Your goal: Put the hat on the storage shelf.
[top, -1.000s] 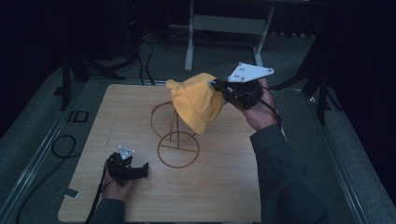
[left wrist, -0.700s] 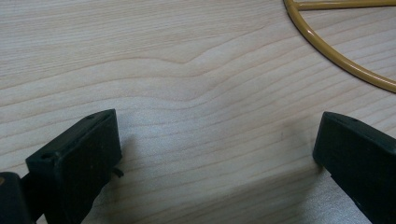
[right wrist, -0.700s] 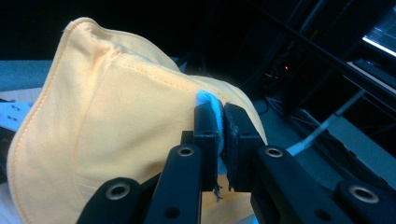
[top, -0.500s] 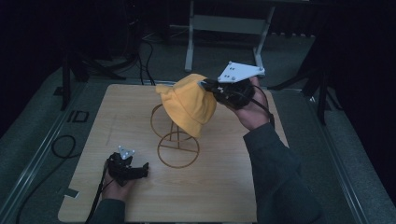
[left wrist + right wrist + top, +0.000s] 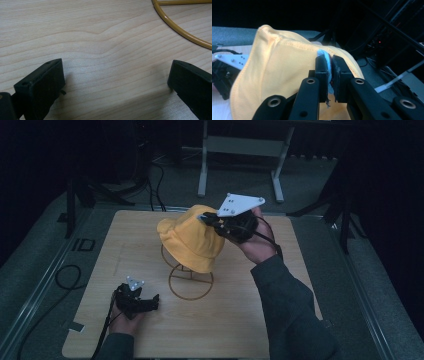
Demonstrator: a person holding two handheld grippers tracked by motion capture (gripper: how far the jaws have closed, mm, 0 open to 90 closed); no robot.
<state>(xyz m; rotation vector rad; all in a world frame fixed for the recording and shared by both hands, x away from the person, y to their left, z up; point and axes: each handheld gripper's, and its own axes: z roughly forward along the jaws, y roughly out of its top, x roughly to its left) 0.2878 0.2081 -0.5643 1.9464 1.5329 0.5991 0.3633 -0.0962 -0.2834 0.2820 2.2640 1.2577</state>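
A yellow bucket hat (image 5: 192,240) hangs above the table, over the top of a thin yellow wire stand (image 5: 191,282). The hat covers the stand's upper ring, and I cannot tell whether it touches it. My right gripper (image 5: 205,218) is at the hat's far right side, shut on a fold of the hat's fabric near the crown. In the right gripper view, the jaws of this gripper (image 5: 330,62) pinch the hat (image 5: 279,67) and a pale blue tag. My left gripper (image 5: 150,301) rests low at the front left of the table, open with bare wood between its jaws (image 5: 116,72). The stand's base ring (image 5: 180,30) lies just ahead of it.
The light wooden table (image 5: 280,320) stands on grey floor. A black cable (image 5: 65,277) loops on the floor to its left. A grey metal frame (image 5: 240,150) and dark tripod legs (image 5: 345,220) stand beyond the far edge.
My right gripper has carried the hat leftward, so it now hangs more squarely over the wire stand. The left gripper has stayed in place.
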